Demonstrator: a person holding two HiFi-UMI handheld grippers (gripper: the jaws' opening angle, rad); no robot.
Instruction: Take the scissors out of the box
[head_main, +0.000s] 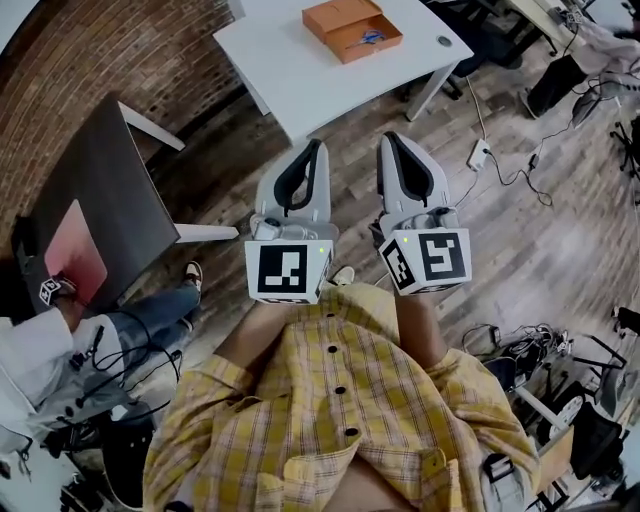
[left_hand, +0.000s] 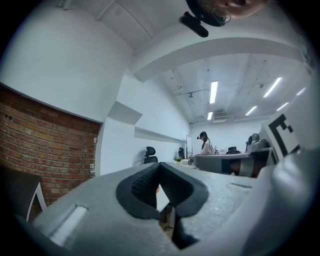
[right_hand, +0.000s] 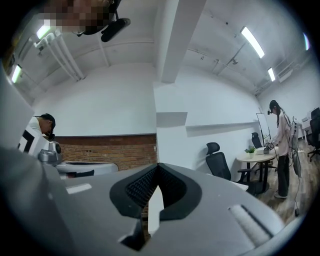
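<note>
scissors (head_main: 368, 38) in orange box (head_main: 330, 15) on table (head_main: 290, 70) | left tongs (head_main: 316, 148), right tongs (head_main: 390, 140) closed, empty

Open wooden floor (head_main: 355, 160) runs from frame centre up to white worktop (head_main: 290, 70). Orange box (head_main: 375, 48) occupies its top edge. Dark table (head_main: 95, 190) blocks left, cables (head_main: 510, 175) clutter right.

The head view looks steeply down; both gripper views face level; all three share the brick wall (head_main: 120, 50).
</note>
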